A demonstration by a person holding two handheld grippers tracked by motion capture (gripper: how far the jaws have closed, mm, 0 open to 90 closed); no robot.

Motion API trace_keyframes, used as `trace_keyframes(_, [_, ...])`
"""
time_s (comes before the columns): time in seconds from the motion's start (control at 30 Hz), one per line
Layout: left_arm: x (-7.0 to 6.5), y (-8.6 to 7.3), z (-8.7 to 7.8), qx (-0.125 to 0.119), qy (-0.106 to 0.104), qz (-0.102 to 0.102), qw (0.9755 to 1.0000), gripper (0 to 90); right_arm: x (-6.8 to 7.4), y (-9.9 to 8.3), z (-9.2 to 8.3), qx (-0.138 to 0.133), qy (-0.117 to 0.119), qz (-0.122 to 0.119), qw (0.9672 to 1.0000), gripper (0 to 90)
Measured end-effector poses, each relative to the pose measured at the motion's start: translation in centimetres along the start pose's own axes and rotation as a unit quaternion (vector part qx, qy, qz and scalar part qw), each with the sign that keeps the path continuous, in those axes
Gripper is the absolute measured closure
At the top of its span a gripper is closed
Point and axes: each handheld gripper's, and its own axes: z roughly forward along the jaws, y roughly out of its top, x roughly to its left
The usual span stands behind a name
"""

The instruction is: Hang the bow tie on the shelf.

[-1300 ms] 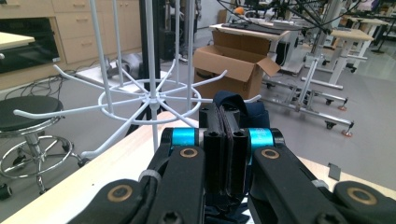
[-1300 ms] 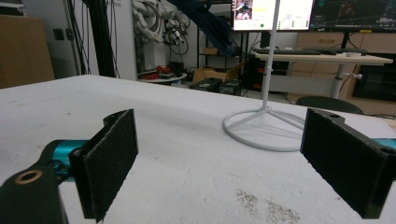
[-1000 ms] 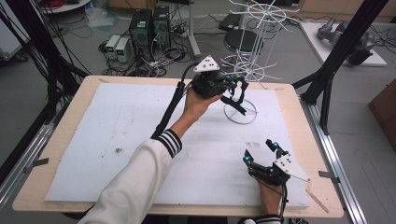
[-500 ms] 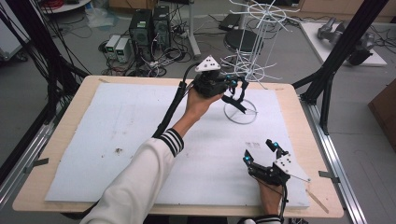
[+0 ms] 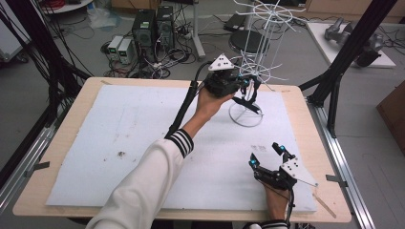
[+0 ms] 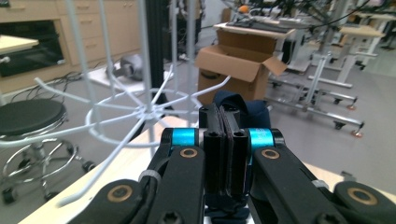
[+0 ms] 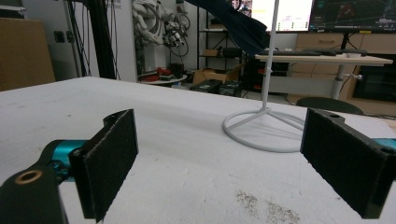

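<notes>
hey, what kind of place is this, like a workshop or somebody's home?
Most likely a robotics lab or research workshop, not a home. Computer towers and tangled cables sit on the floor behind the table, monitors glow at a workbench, and an open cardboard box stands among wheeled metal frames.

Wooden table carries a white foam sheet; white wire rack stands at 1 o'clock.
</notes>
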Motion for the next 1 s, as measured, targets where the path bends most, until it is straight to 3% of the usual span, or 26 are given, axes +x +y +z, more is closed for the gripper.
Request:
trace_keyframes(0.5, [0.68, -0.59, 0.23, 0.016, 0.015, -0.007, 0.9997, 88.2, 0.01, 0.0, 0.0, 0.0, 0.0, 0.001, 1.0, 10.3])
trace_keyframes(1.0, [1.01, -0.86, 0.25, 0.032, 0.034, -0.028, 0.9985, 85.4, 0.0, 0.0, 0.01, -0.001, 0.001, -0.001, 1.0, 10.3])
